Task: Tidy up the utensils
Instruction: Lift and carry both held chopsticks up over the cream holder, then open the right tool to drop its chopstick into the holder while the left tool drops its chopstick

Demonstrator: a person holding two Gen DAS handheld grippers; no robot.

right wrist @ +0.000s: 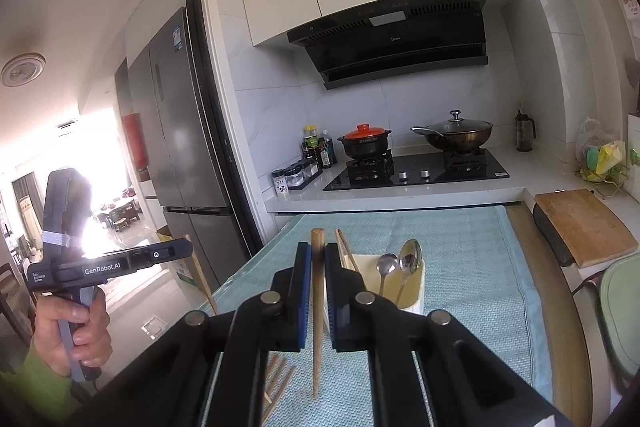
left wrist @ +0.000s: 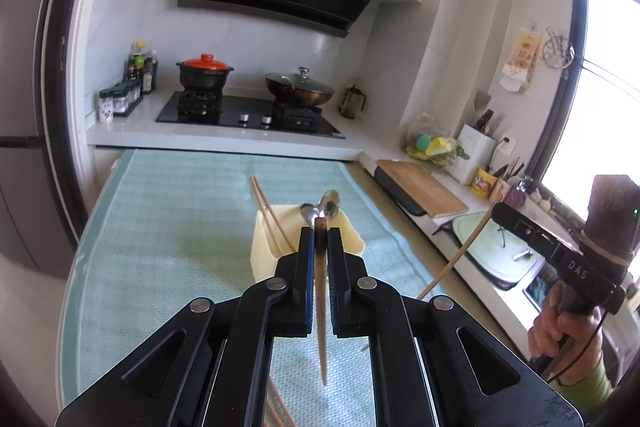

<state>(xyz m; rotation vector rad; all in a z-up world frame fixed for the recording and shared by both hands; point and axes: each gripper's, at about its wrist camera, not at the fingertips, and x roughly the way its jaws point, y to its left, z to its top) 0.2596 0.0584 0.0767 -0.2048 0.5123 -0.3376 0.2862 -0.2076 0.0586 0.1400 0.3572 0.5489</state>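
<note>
Looking across the whole kitchen first: a pale green mat [left wrist: 168,227] covers the desk [right wrist: 520,227], which butts up against the white counter carrying the black hob [left wrist: 248,115]. On that hob sits a dark pot with an orange lid [left wrist: 206,71] on the left burner and a lidded wok [left wrist: 300,89] on the right.

Down on the mat, the cream utensil box [left wrist: 348,231] stands upright near the middle. Two metal spoons [right wrist: 400,267] lean in its right-hand compartment, bowls up, and a pair of chopsticks [left wrist: 266,207] leans out of its left side, tips pointing away towards the counter.

Now the hands. The left tool [left wrist: 320,231] is clamped on a single chopstick [left wrist: 321,327], darker at its top end, held nearly upright above the mat, just in front of the box. The right tool [right wrist: 318,255] grips its own chopstick [right wrist: 317,327] the same way, jaws pinched tight on the wood, the stick hanging below the fingers over the mat. In the left view that right-hand chopstick shows as a long pale stick slanting over the desk edge.

More loose chopsticks [right wrist: 280,375] lie flat on the mat, close in under the tools.
</note>
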